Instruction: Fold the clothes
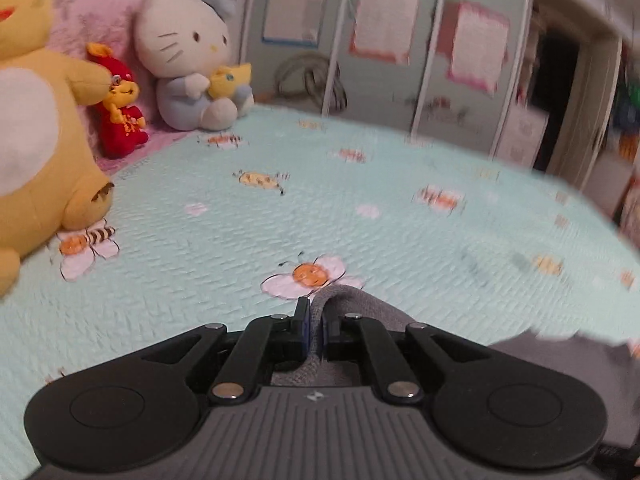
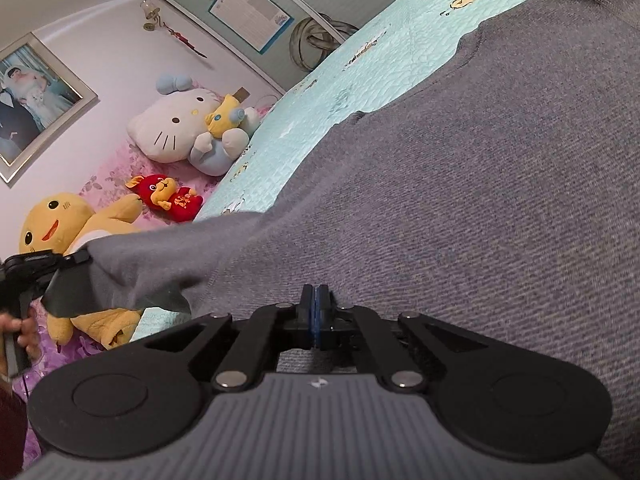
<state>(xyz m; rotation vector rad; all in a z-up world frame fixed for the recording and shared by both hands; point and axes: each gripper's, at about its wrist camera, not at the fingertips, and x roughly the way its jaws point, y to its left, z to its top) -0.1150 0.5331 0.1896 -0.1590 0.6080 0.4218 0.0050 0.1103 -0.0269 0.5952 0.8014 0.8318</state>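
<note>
A grey knit garment [image 2: 460, 184] lies across the pale green bedspread [image 2: 360, 76]. My left gripper [image 1: 316, 312] is shut on a fold of this grey garment [image 1: 352, 300], pinched between its fingers and lifted off the bedspread [image 1: 280, 208]. The right wrist view shows the left gripper [image 2: 80, 258] at the far left, pulling a corner of the grey cloth up and out. My right gripper [image 2: 315, 300] has its jaws closed together, low over the grey cloth; whether cloth is caught between them is hidden.
Plush toys sit at the head of the bed: a large yellow one [image 1: 36, 120], a red one [image 1: 120, 104] and a white cat [image 1: 188, 60]. Wardrobe doors with posters [image 1: 384, 24] stand behind the bed. A framed photo [image 2: 28, 100] hangs on the wall.
</note>
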